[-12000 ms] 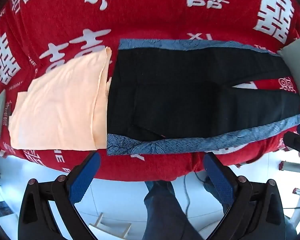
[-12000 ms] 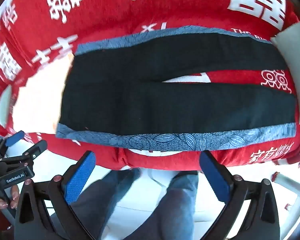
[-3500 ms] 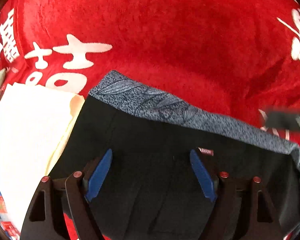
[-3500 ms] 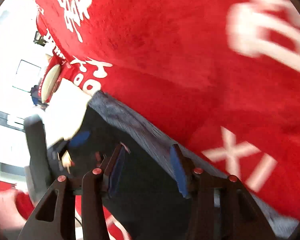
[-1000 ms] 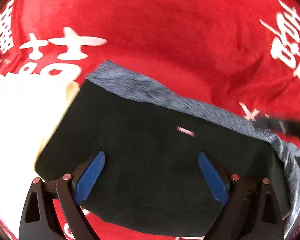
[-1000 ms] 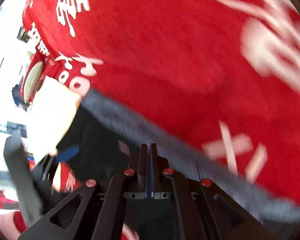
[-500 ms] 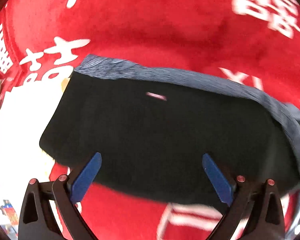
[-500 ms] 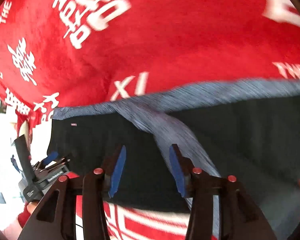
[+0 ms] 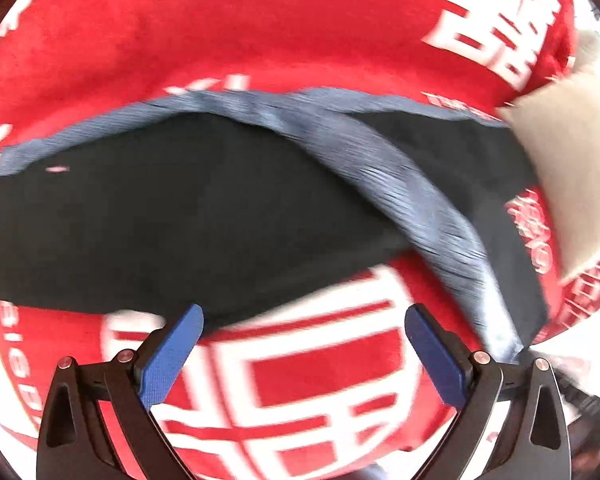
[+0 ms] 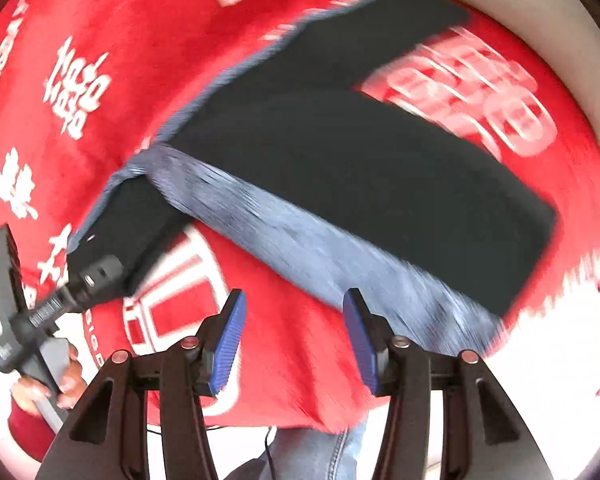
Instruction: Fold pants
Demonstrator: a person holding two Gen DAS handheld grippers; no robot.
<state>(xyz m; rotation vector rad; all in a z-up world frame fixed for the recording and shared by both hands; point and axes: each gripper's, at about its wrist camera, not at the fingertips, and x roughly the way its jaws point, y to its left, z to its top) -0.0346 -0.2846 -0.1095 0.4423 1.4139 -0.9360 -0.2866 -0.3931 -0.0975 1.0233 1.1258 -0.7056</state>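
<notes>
Folded over since the start, the pants (image 9: 204, 216) no longer lie with both legs stretched side by side: the waist half is now doubled across itself, black side up, and the grey-blue patterned side strip (image 9: 412, 184) runs on a slant over the garment. At the left of the right wrist view, a hand (image 10: 48, 380) holds the left gripper (image 10: 96, 276) just above the near edge of the doubled part. In its own view the left gripper (image 9: 302, 354) stands released, its blue pads (image 9: 170, 358) spread wide with only the red blanket (image 9: 260, 40) and its white characters between them. Further right, the right gripper (image 10: 294, 338) has just been opening; its pads (image 10: 228, 344) are parted about halfway, nothing is gripped, and bare blanket shows in the gap, with the patterned strip passing just beyond the right pad. Both legs (image 10: 380, 152) of the pants reach away toward the upper right and lie flat on the blanket, a wedge of red showing between them. A pale cushion (image 9: 568, 168) sits at the far right, touching the end of the farther leg. Motion blur smears both views.
</notes>
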